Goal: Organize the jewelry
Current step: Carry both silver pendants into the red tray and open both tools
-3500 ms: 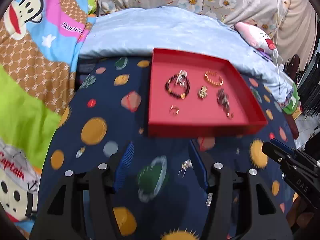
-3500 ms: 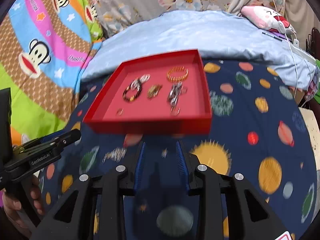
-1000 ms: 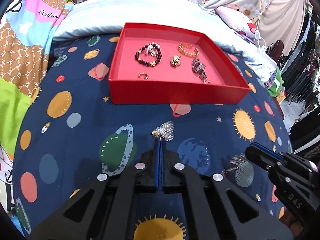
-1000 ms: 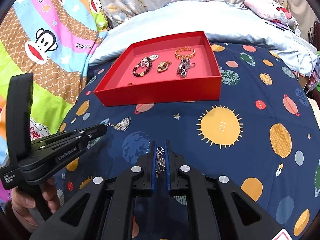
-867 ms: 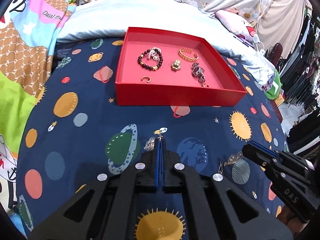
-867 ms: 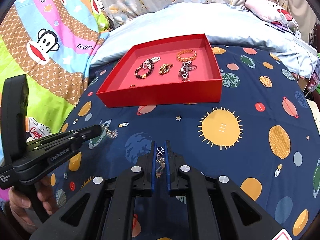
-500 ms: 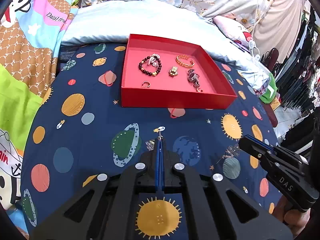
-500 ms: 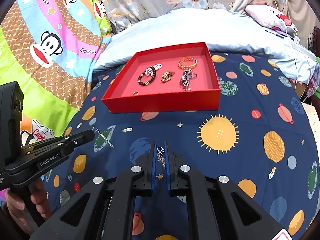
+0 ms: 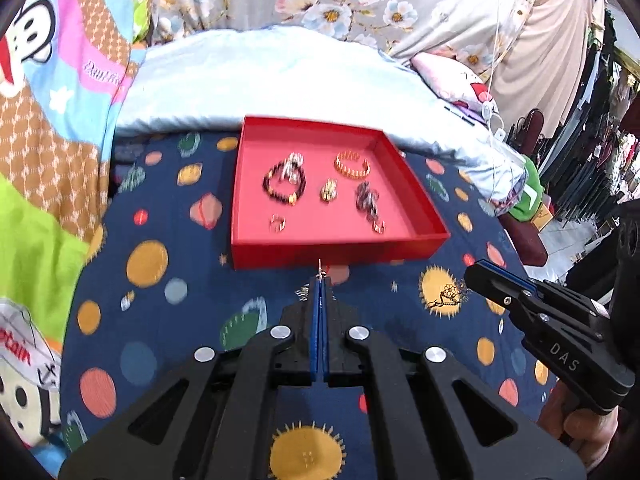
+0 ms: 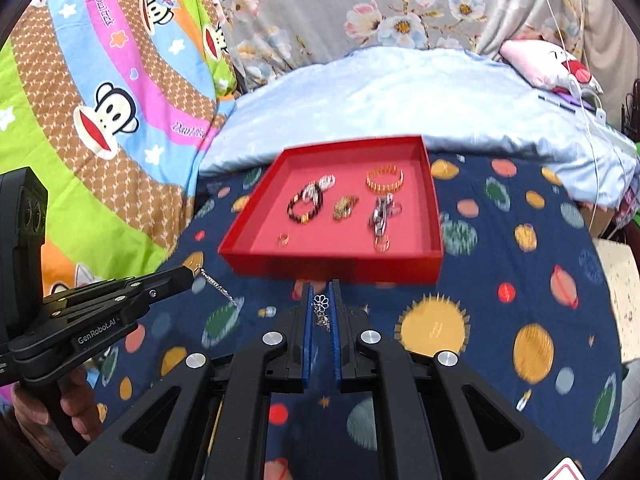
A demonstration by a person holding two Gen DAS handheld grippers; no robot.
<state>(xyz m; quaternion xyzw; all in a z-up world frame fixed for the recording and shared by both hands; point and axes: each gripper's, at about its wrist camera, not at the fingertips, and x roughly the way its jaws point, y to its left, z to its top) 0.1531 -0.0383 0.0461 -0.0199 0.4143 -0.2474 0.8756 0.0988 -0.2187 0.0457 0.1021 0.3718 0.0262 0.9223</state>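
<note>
The left gripper (image 9: 319, 280) pinches a thin silver chain (image 10: 218, 285); the right gripper (image 10: 321, 285) clamps a silver flower-charm chain (image 10: 321, 309), near the shallow red tray (image 9: 338, 249).

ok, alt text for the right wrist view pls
The right gripper pinches a small silver flower-charm earring just short of a red tray holding bracelets and rings, on a planet-print bedsheet. At lower left, the left gripper dangles a thin silver chain piece.
</note>
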